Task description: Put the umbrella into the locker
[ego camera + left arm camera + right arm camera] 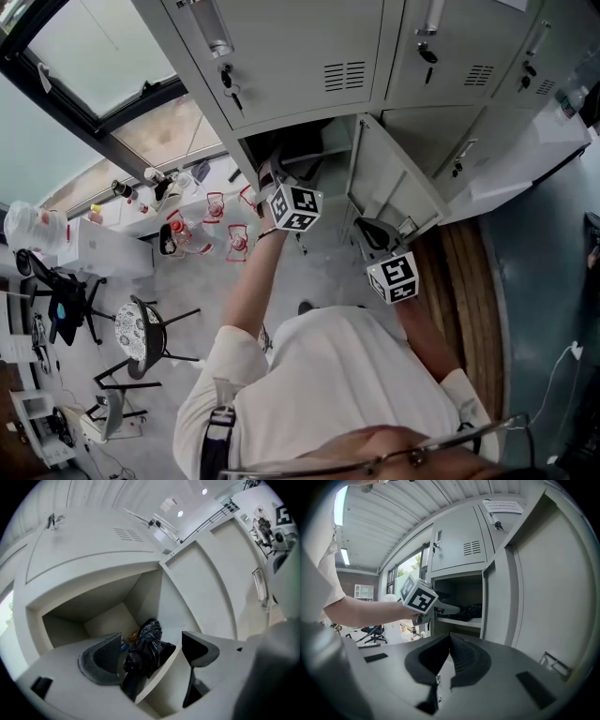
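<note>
**Black umbrella lying in the locker, neither tool gripping it**

Closest to me are two grippers, each with one marker cube on it. The right gripper (450, 641) sits outside the locker (108, 620), on the door side of the open compartment. Its two pads are pressed flat together with nothing between them, so it's closed and empty. From the head view it hangs just in front of the swung-out door (394, 173).

The left gripper (150, 654) is right at the mouth of that same compartment, a bare forearm behind it. Its jaws are spread wide. Both dark pads stand clear of everything, so it's open and holding nothing.

Next, past those open jaws, is the umbrella (146, 646). There's just one, folded up, with crinkly black fabric. It lies on the compartment floor, not upright. Its long axis runs front to back, with the near end by the front lip and the far end pointing toward the back wall, slanted a little toward the door side. I can't tell which end is the handle. Something small and orange-ish peeks out behind it, too blurry to name. The right gripper view also shows the umbrella (471, 611), low on the floor of the compartment, just inside the door edge.

Farthest back are the compartment's pale grey back wall and ceiling. One compartment is open, and the doors above it are shut.
</note>
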`<state>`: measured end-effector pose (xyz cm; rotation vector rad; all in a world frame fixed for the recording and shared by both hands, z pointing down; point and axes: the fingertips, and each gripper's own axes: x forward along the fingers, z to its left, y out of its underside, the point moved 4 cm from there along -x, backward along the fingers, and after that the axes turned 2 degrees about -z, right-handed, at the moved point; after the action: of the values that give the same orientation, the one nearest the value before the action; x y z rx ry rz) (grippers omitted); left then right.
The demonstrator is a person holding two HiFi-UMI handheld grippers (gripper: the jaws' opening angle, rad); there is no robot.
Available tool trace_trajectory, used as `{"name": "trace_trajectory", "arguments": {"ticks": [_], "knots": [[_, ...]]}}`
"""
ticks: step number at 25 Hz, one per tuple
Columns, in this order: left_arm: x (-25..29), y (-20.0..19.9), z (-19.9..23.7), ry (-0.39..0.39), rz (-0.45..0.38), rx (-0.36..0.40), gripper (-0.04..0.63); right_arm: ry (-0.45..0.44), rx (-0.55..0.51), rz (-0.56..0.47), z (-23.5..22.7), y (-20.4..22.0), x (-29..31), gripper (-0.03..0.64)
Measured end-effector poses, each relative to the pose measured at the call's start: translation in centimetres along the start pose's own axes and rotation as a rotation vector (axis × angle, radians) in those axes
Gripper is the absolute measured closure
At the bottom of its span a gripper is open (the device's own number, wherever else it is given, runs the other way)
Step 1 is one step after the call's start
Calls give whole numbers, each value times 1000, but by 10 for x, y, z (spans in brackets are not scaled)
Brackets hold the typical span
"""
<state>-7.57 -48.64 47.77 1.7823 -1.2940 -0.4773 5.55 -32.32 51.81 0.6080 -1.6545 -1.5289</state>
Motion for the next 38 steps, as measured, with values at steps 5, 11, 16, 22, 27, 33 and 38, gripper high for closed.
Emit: {"name": "trace_trajectory", "arguments": {"ticks": [5, 11, 16, 22, 27, 33, 38], "knots": [[-30, 8, -12, -29, 14, -14, 193, -30, 6, 9, 11, 2, 5, 611], [-44, 50, -21, -21, 92, -199, 194, -53, 1, 21, 23, 6, 8, 611], [-56, 76, -23, -16, 126, -342, 195, -44, 8, 34, 25, 9, 8, 611], [-81, 99, -44, 44, 139, -493, 202, -21, 22, 47, 29, 14, 12, 611], [-111, 103, -43, 74, 114, -559, 303, -2, 42, 53, 41, 15, 22, 611], [-137, 114, -33, 121, 66, -559, 381, 32, 45, 50, 57, 13, 36, 611], [-154, 129, -33, 176, 35, -559, 445, 88, 42, 51, 59, 13, 36, 611]]}}
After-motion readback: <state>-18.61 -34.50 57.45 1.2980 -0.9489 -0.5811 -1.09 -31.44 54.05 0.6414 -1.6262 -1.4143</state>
